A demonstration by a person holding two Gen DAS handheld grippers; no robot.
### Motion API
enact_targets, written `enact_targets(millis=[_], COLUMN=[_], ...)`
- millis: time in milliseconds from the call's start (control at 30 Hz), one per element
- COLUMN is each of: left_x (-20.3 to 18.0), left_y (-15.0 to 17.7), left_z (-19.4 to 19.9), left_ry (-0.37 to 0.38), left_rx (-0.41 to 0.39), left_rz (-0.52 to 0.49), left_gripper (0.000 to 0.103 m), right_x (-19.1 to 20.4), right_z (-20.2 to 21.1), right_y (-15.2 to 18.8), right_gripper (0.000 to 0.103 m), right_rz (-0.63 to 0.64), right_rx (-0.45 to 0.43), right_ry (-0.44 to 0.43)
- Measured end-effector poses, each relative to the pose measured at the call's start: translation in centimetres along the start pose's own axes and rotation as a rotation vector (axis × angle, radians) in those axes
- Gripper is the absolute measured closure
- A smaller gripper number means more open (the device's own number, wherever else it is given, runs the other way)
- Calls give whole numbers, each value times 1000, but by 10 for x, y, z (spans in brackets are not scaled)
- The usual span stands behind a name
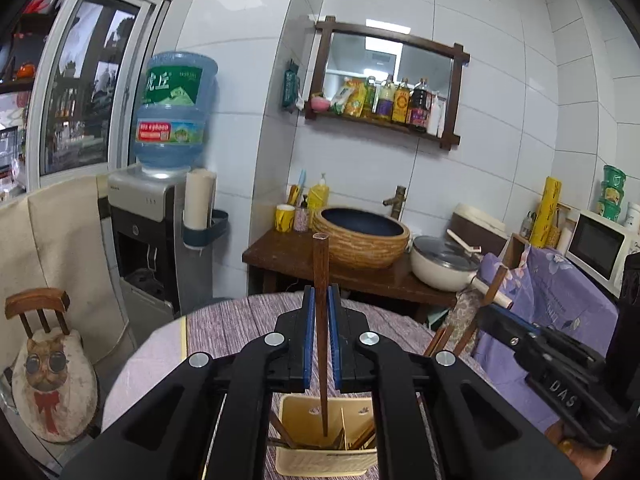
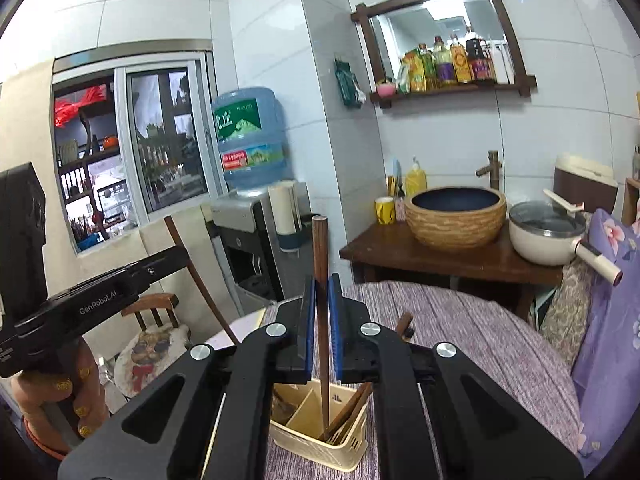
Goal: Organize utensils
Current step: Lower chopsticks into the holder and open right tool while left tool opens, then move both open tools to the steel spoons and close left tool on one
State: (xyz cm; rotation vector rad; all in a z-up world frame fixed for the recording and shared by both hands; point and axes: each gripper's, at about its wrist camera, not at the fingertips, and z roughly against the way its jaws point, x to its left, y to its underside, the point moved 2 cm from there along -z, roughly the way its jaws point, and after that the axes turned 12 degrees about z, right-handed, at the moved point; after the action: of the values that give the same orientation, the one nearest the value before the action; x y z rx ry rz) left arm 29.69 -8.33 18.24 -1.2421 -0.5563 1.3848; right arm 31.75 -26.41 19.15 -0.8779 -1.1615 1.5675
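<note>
Both the left gripper [image 1: 320, 300] and right gripper [image 2: 322, 292] clamp upright brown chopsticks [image 1: 321, 280] above the cream holder [image 1: 292, 468] at bottom centre.

Two wrist fisheyes, side by side above a round table, both facing the tiled far wall.

Each camera sits just behind its own gripper, looking forward and slightly down along the fingers, close over the cream utensil holder [image 1: 326, 436] near the table's edge. The left view catches the right gripper [image 1: 496, 312] at its right side; the right view catches the left gripper [image 2: 176, 256] at its left. Both share the water dispenser [image 1: 160, 216], the woven basin [image 2: 456, 216] and the wall shelf [image 2: 444, 40].
</note>
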Motion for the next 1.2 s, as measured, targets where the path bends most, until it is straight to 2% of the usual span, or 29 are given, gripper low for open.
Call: enact_targets(millis=[267, 533, 567, 700, 833, 867, 900, 933, 967, 1067, 1133, 1200], left_x=[4, 7, 6, 5, 6, 8, 9, 11, 13, 20, 27, 38], left_y=[39, 55, 56, 59, 64, 66, 68, 70, 72, 87, 99, 117], left_z=[-28, -36, -34, -18, 0, 5, 11, 15, 19, 30, 31, 28], left_ry=[-44, -55, -57, -57, -55, -57, -55, -55, -56, -66, -70, -86], left_rx=[90, 144, 140, 92, 63, 56, 48, 43, 40, 61, 91, 151], left_rz=[-39, -63, -73, -90, -95, -92, -89, -86, -85, -98, -99, -100], left_gripper=[95, 95, 92, 59, 46, 39, 33, 31, 26, 19, 14, 14], right_x=[8, 6, 6, 4, 9, 11, 13, 16, 18, 26, 29, 31], right_z=[-26, -36, -36, -34, -22, -17, -12, -7, -1, 14, 21, 24], right_y=[39, 59, 60, 66, 70, 72, 74, 76, 78, 87, 97, 111], right_gripper=[95, 95, 95, 94, 91, 88, 72, 53, 46, 42, 28, 25], right_rz=[12, 4, 3, -8, 2, 9, 12, 15, 20, 53, 71, 87], right_rx=[73, 105, 104, 101, 89, 84, 79, 72, 61, 54, 74, 109], right_ry=[10, 15, 20, 32, 30, 30, 31, 32, 41, 83, 104, 105])
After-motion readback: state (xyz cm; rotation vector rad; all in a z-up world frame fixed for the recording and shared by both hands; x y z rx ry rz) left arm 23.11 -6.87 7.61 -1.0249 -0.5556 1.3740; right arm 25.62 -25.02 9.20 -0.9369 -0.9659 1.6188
